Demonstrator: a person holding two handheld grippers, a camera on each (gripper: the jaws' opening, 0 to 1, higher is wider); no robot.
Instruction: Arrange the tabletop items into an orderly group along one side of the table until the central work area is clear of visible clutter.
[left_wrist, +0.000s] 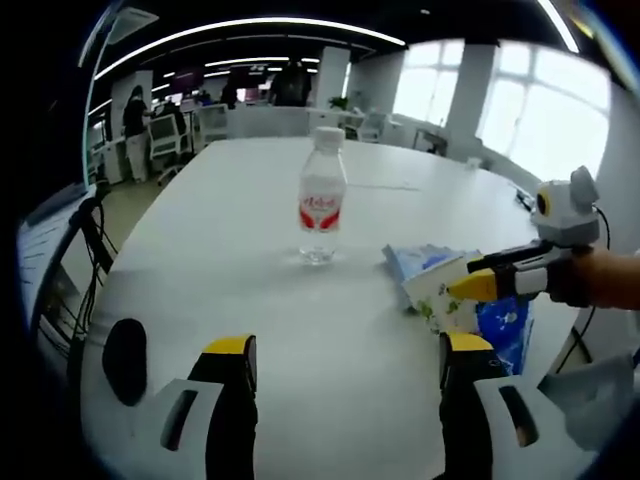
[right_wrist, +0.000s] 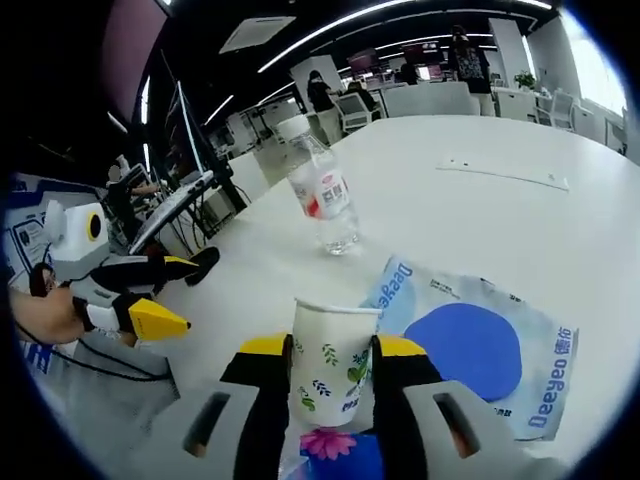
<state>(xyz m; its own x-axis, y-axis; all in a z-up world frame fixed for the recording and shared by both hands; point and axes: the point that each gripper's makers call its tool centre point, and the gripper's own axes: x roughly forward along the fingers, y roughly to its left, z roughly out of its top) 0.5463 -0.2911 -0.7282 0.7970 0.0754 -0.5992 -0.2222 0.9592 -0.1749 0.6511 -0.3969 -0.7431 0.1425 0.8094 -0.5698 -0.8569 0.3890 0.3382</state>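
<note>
Left gripper view, lower left: a flat black oval object lies on the white table.
Left gripper: the yellow-tipped left gripper rises from the bottom of the left gripper view, jaws released and spread wide over bare tabletop, grasping nothing. In the right gripper view it enters at the left edge, off the table's near edge.
Bottle: a clear plastic water bottle with a white cap and red-and-white label stands upright at centre frame in the left gripper view, well apart from both grippers; in the right gripper view it shows upper centre.
Cup: a white paper cup printed with green leaves sits upright at lower centre of the right gripper view.
Right gripper: the right gripper is clenched on the cup, one jaw on each side.
Packet: a pale blue flat plastic packet with a dark blue circle lies on the table, right of the cup.
</note>
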